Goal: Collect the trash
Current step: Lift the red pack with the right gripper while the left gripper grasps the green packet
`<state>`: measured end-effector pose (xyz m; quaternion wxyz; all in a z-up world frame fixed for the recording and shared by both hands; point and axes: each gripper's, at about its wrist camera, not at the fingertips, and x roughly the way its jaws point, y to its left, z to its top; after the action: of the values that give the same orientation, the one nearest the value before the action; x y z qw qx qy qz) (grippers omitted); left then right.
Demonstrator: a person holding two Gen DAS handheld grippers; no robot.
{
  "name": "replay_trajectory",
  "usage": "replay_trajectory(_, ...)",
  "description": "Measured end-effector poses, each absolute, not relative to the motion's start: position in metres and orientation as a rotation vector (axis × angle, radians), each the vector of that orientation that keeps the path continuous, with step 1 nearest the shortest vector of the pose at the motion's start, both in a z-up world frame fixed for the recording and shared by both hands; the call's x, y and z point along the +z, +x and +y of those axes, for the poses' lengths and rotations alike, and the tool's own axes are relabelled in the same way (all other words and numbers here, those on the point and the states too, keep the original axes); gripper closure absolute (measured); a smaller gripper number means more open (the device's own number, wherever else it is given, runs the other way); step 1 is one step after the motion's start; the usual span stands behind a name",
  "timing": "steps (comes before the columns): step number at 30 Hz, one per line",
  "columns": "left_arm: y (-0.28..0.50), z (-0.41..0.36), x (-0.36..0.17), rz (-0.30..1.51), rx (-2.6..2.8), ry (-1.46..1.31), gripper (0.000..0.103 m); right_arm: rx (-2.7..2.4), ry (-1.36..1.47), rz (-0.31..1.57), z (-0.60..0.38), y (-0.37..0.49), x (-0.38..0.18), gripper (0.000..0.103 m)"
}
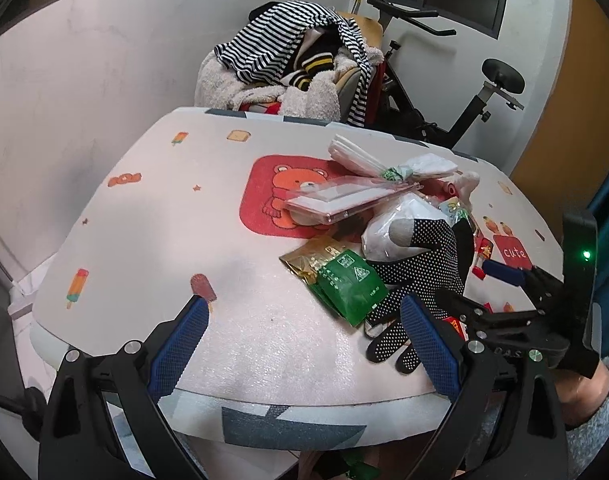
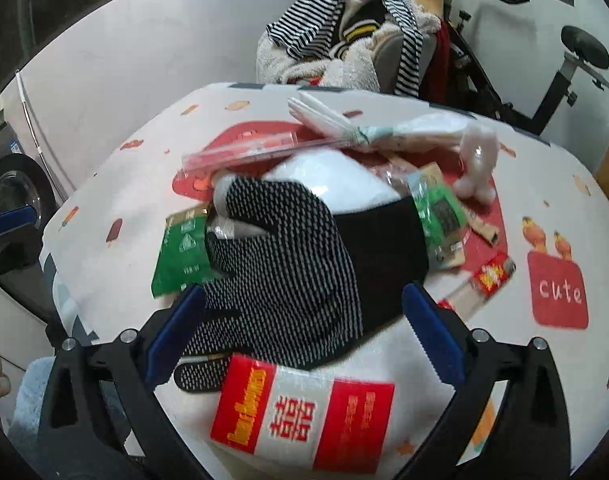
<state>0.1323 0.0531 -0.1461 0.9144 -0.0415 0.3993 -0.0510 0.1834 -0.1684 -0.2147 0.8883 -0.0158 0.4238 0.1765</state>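
Looking along the left gripper from the left wrist, its blue-padded jaws stand wide apart with nothing between them, hovering over a bare stretch of the surface, a pale cloth printed with ice lollies and a red bear patch. The trash pile sits right of centre: a green and gold packet, a black dotted glove lying partly over it, a white bag behind the glove, a clear flat case and a tied plastic bundle further back. The right gripper enters from the right edge, beside the glove. From the right wrist, the right gripper has its jaws spread fully, pads clear of everything; the glove lies between and ahead of them, and a red and white carton rests on the surface close under the camera. The view is blurred. A chair heaped with striped clothes stands behind.
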Motion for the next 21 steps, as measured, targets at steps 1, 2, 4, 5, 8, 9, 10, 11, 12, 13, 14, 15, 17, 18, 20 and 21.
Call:
replay_trajectory(1,0.133,0.053,-0.148,0.827,-0.108,-0.087,0.009,0.369,-0.020,0.899,-0.173,0.179,-0.216,0.006)
replay_trajectory(2,0.134,0.052,-0.150,0.830,-0.110,-0.089,0.009,0.370,-0.016,0.912,-0.175,0.177,-0.217,0.006)
replay_trajectory(4,0.135,0.051,-0.154,0.837,-0.112,-0.092,0.009,0.353,-0.013,0.954,-0.178,0.169,-0.222,0.006)
replay_trajectory(5,0.135,0.051,-0.157,0.843,-0.112,-0.097,0.009,0.345,-0.009,0.985,-0.178,0.164,-0.225,0.006)
replay_trajectory(8,0.137,0.051,-0.163,0.855,-0.111,-0.112,0.009,0.328,-0.005,1.022,-0.177,0.152,-0.236,0.006)
replay_trajectory(9,0.138,0.051,-0.164,0.858,-0.110,-0.114,0.009,0.309,-0.014,1.027,-0.175,0.150,-0.239,0.006)
replay_trajectory(10,0.139,0.051,-0.166,0.860,-0.108,-0.116,0.009,0.299,-0.016,1.030,-0.174,0.150,-0.242,0.006)
replay_trajectory(11,0.139,0.050,-0.167,0.863,-0.106,-0.118,0.009,0.281,-0.016,1.037,-0.172,0.151,-0.245,0.006)
replay_trajectory(12,0.139,0.050,-0.168,0.867,-0.107,-0.120,0.009,0.268,-0.012,1.042,-0.171,0.153,-0.247,0.006)
replay_trajectory(13,0.140,0.049,-0.169,0.868,-0.107,-0.122,0.009,0.251,-0.009,1.035,-0.170,0.154,-0.248,0.005)
replay_trajectory(14,0.140,0.048,-0.170,0.870,-0.107,-0.125,0.009,0.253,-0.005,1.030,-0.171,0.154,-0.248,0.006)
replay_trajectory(15,0.141,0.048,-0.170,0.872,-0.107,-0.129,0.009,0.262,0.005,1.027,-0.171,0.154,-0.248,0.007)
replay_trajectory(17,0.145,0.048,-0.174,0.881,-0.104,-0.151,0.009,0.283,0.024,1.012,-0.173,0.155,-0.244,0.012)
replay_trajectory(18,0.147,0.048,-0.176,0.885,-0.103,-0.161,0.009,0.291,0.026,0.998,-0.173,0.154,-0.242,0.013)
replay_trajectory(20,0.155,0.049,-0.182,0.899,-0.106,-0.202,0.016,0.301,0.026,0.973,-0.176,0.152,-0.237,0.013)
replay_trajectory(21,0.160,0.049,-0.187,0.909,-0.113,-0.227,0.020,0.301,0.028,0.963,-0.177,0.151,-0.235,0.013)
